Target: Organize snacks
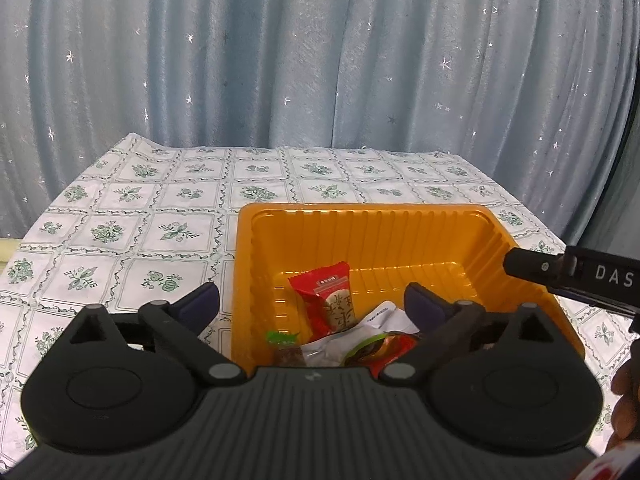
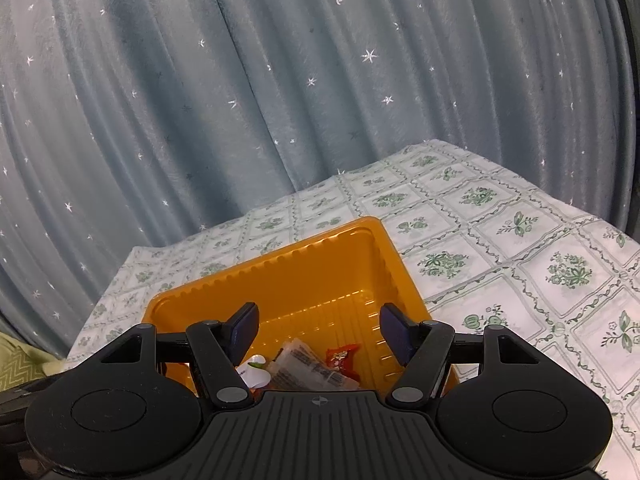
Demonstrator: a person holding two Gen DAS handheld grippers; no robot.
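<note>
Orange tray (image 1: 500,240): ribbed plastic, sitting on my table's green-and-white flowered cloth (image 1: 132,232), with all the snacks I can see inside it.
Red packet (image 1: 328,296): leans against the tray's left inner wall, standing highest of the pile.
White wrapper (image 1: 384,318): lies at the near end of the tray, partly under the other packets.
Green-tipped packet (image 1: 282,338): at the near left corner of the tray, its lower part hidden behind my tool.
Red-orange packet (image 2: 342,358): flat on the tray floor, just beside a clear printed wrapper (image 2: 312,368).
Left gripper (image 1: 312,300): I hold it wide open over the tray's near left edge, one finger outside the wall, the other above the snacks; nothing between the pads.
Right gripper (image 2: 318,330): partly open above the near end of the tray, pads (image 2: 244,330) clear of every packet, holding nothing.
Backdrop: blue-grey curtain (image 1: 320,60) with small silver stars hangs behind the table.
</note>
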